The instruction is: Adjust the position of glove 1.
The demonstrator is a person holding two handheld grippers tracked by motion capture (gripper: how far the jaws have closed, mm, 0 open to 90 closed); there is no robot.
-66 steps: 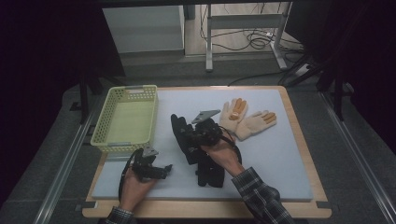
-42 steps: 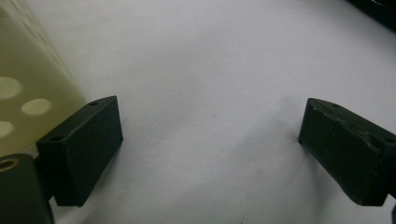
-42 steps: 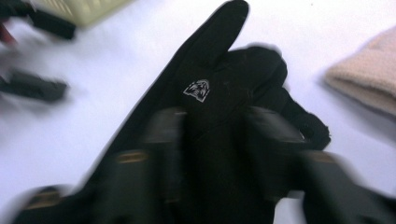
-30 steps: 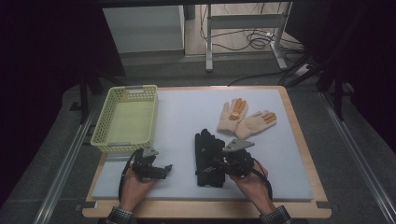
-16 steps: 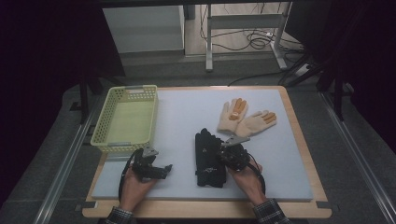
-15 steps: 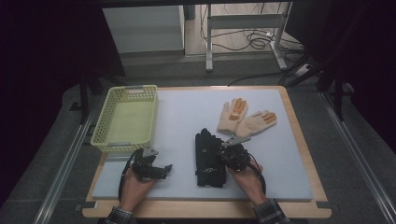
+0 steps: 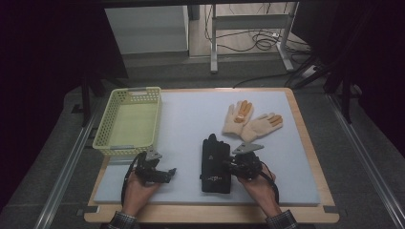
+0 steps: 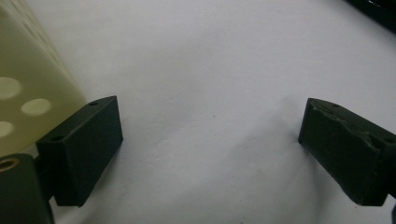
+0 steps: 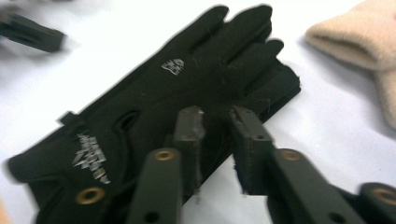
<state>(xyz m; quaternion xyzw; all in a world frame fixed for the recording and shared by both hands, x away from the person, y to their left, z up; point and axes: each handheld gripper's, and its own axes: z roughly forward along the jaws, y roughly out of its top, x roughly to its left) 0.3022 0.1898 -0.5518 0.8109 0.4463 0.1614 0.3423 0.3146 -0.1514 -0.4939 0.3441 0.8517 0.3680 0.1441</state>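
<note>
The black gloves (image 7: 215, 163) are lying stacked one on the other, flat on the pale tabletop (image 7: 191, 119), near the front edge and a little right of the middle, with their fingers pointing toward the far side. Stacking them this way lets one pinch take both, which I judge to be the reason for the neat pile.

The right claw (image 7: 230, 167) is sitting at the right edge of that pile. In the right gripper view its tips (image 9: 217, 133) are hovering over the cuff end with only a narrow gap between the jaws; they have just been opening a little and nothing is pinched between them, so it is released. The narrow gap suggests it is readying a fresh bite on the thin fabric.

The left claw (image 7: 162, 174) is resting near the front left, well apart from the gloves, with its jaws spread wide over the bare surface (image 8: 210, 130) and holding nothing. It is waiting just beside the yellow basket (image 7: 129, 121), probably where the pairs are meant to end up.

The beige gloves (image 7: 250, 121) are lying farther back and to the right, untouched.
</note>
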